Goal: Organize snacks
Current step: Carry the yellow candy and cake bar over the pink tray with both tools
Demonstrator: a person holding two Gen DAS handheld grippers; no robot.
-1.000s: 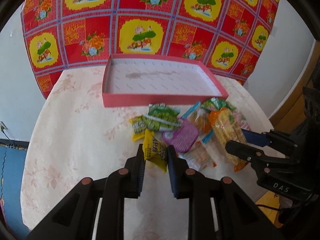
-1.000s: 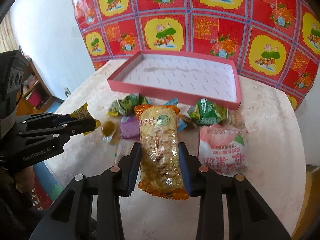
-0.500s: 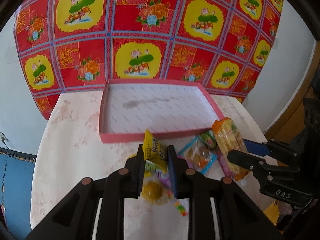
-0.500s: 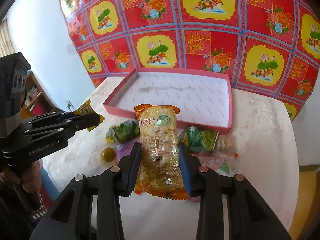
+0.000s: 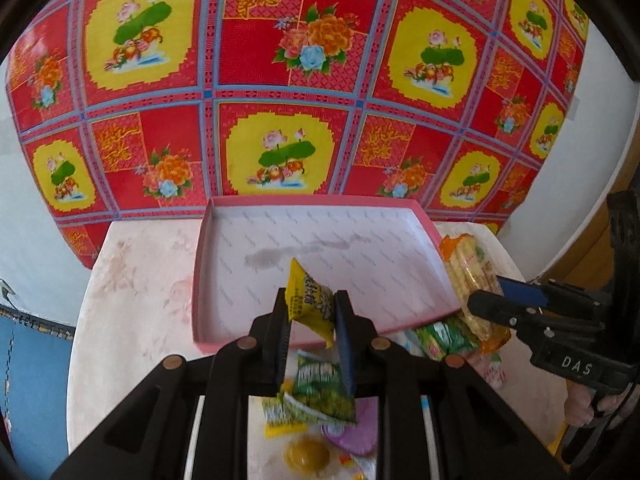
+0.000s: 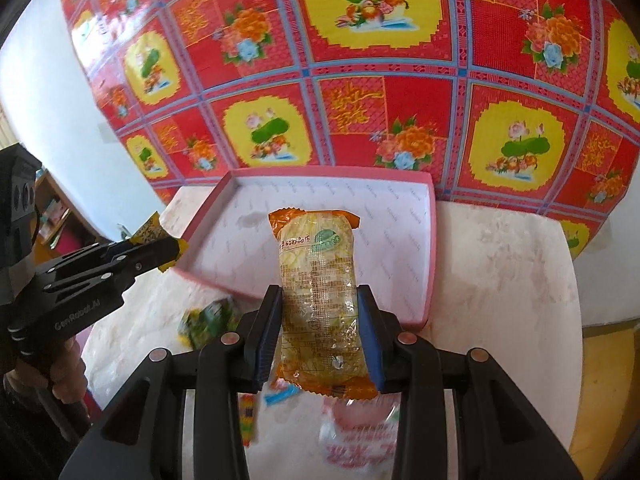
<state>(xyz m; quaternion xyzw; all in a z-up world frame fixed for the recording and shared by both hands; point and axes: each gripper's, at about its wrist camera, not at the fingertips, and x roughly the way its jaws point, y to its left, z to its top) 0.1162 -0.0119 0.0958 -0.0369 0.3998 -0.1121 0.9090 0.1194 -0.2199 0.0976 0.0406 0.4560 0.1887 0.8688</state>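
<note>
Tray sits at far end of table, w/ patterned cloth upright behind it. Small packet, in left gripper, is over tray's near edge. Long packet, in right gripper, is over tray's near-right part. Loose snacks lie on table in front of tray.
</note>
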